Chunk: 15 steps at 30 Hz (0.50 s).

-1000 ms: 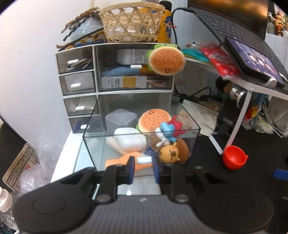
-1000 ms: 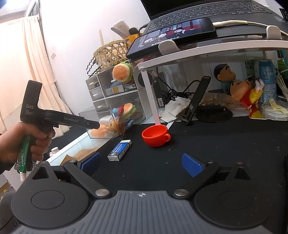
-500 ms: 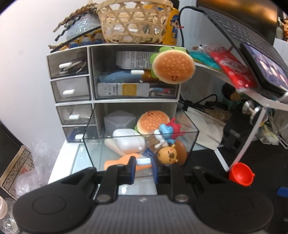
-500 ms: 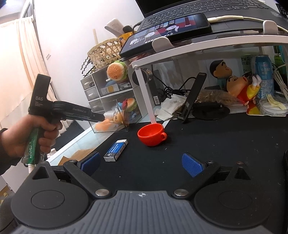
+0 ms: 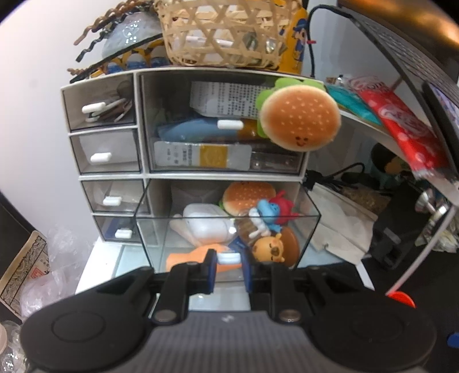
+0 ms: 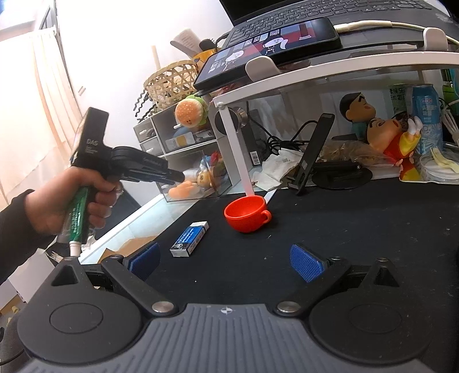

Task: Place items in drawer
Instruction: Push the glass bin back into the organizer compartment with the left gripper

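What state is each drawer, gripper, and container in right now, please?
Clear drawer: pulled open, holding toys.
Left gripper: shut on the drawer handle.
Right gripper: open, empty.
Red cup: upright, empty.
Upper big drawer: closed.
Phone: screen on.

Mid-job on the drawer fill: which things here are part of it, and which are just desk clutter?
Job: clear drawer pulled open, toys inside; its white handle between the left gripper fingers; eraser and red cup, probable next items; right gripper, open.

Clutter: phone, laptop, basket, can.
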### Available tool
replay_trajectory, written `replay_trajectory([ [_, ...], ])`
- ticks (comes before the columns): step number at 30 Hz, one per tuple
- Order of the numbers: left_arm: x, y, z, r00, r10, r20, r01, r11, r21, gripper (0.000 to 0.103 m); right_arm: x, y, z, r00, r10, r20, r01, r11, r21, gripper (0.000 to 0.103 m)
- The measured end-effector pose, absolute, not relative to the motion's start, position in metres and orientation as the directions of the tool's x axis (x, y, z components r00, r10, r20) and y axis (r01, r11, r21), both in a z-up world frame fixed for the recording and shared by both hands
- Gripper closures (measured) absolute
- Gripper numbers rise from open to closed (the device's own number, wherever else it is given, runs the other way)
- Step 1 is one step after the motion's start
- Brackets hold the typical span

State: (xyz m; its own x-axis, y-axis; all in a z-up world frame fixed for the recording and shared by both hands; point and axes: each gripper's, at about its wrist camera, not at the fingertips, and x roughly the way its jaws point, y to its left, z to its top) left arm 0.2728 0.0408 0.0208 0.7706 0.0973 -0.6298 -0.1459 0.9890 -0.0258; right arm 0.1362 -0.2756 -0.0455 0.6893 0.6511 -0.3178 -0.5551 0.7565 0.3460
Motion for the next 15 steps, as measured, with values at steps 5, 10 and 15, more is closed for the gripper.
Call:
replay_trajectory([
  [5,0.282,0.041,0.019,0.77,0.107,-0.629,-0.153,0.988,-0.019,0.082,0.137,-0.278,-0.046,0.679,0.667,-0.308,-0.565,0.742,0.361,0.003],
  [10,0.29,0.043,0.018,0.767,0.12,-0.63,-0.162,0.987,-0.01,0.082,0.137,-0.278,-0.046,0.67,0.676,-0.306,-0.576,0.734,0.36,0.003],
  [15,0.297,0.044,0.017,0.767,0.124,-0.629,-0.164,0.986,-0.005,0.082,0.138,-0.278,-0.046,0.664,0.682,-0.306,-0.581,0.729,0.362,0.003],
])
